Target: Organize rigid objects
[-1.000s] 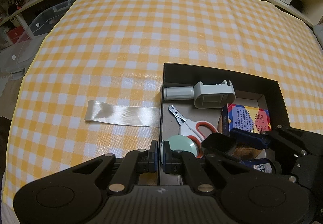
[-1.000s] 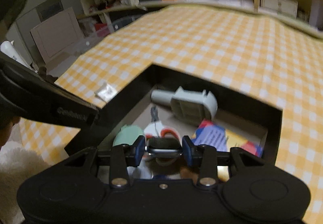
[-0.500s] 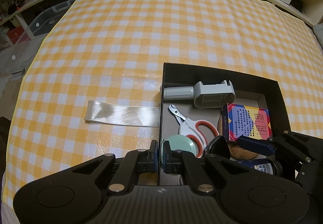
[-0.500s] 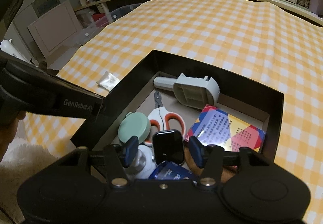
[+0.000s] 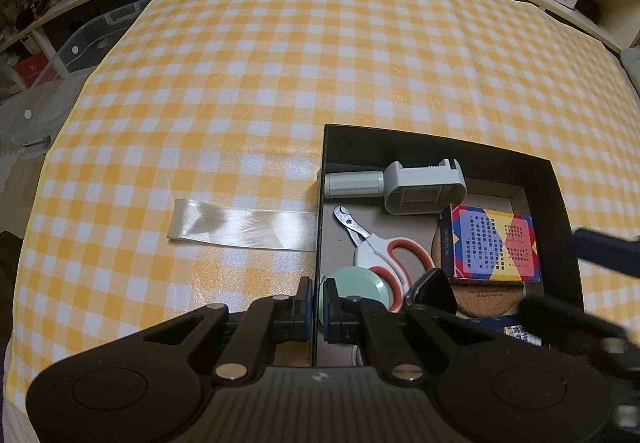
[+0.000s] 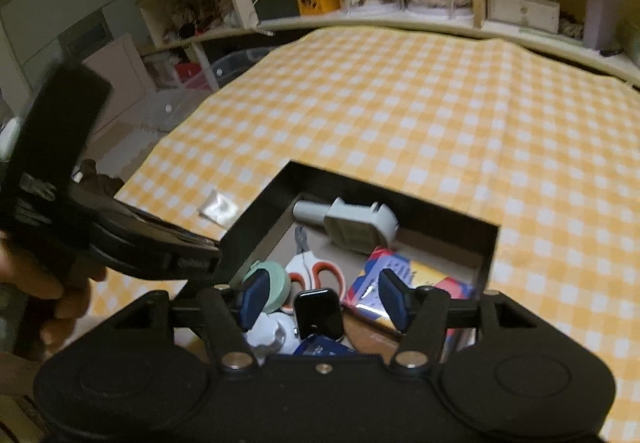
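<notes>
Since a second ago the right gripper (image 6: 324, 301) has let go of the black smartwatch (image 6: 319, 313) and lifted away from it; its jaws have just been opening and now stand well apart with nothing pressed between them, the watch lying below in the black box (image 6: 490, 255). The left gripper (image 5: 317, 303) has not shifted: its jaws are closed tight on the box's left wall (image 5: 320, 227), near the box's front-left corner. Inside the box, a grey handled tool (image 5: 404, 187) lies along the far wall, white-and-orange clippers (image 5: 384, 247) sit in the middle, a mint round case (image 5: 360, 283) is at the front-left, partly hidden behind the left gripper, and a colourful printed box (image 5: 492, 243) rests by the right wall on a cork coaster (image 5: 492, 293) of which only an edge shows. A white object and a dark blue packet at the box's front edge are mostly covered by the grippers and cannot be identified. A strip of clear tape (image 5: 240, 229) lies on the yellow checked counter (image 5: 280, 83), touching the box's left wall. In the right wrist view the picture is blurred, and a hand (image 6: 44, 283) at the left edge is cut off.
</notes>
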### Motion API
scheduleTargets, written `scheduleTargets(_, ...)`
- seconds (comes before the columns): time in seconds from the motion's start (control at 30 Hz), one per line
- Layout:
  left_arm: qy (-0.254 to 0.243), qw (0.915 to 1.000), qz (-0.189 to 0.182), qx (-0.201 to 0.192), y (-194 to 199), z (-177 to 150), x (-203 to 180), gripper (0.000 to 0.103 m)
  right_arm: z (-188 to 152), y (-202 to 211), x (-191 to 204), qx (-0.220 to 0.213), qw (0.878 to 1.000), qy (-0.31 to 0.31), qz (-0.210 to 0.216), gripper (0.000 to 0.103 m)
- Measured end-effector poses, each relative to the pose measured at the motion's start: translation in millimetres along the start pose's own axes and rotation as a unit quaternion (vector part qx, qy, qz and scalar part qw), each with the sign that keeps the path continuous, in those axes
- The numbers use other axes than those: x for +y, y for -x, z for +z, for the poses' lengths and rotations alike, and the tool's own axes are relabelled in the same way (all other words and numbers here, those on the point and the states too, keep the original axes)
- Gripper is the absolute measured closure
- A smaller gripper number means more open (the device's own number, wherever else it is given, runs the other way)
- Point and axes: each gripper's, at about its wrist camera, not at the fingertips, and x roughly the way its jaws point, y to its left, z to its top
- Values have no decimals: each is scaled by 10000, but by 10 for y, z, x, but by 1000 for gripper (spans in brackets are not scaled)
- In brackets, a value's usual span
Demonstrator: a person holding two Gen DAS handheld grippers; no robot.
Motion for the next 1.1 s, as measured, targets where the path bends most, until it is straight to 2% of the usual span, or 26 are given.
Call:
scheduleTargets(0.33,16,10000,1,-14,31,0,0,99,-6,685,-97,-464,9983,-208,-285,29)
scheduleTargets(0.43,-196,9997,-22,-147,211,-59,-41,82,-54,848,-122,-602,9971,-291,-358,27)
scheduleTargets(0.5,-251,9988,-165,-375,398,-112,-69,64,-83,935,-140,-668,9963,-324,-427,26)
scheduleTargets(0.63,-269,9946,-353,-937,811,-245,-135,45,-137,1050,-185,-750,9947,-405,-581,23)
scheduleTargets(0.7,-291,9909,-508,-1214,1020,-337,-184,31,-168,1092,-205,-755,9940,-440,-657,23)
scheduleTargets(0.77,-346,9872,-589,-1442,1200,-428,-242,23,-187,1137,-215,-787,9932,-467,-723,22)
scheduleTargets(0.83,-388,9838,-608,-1644,1339,-535,-310,19,-205,1202,-215,-843,9924,-482,-752,21)
scheduleTargets(1.1,-231,9768,-480,-2074,1729,-877,-407,16,-323,1484,-176,-1102,9893,-459,-844,16)
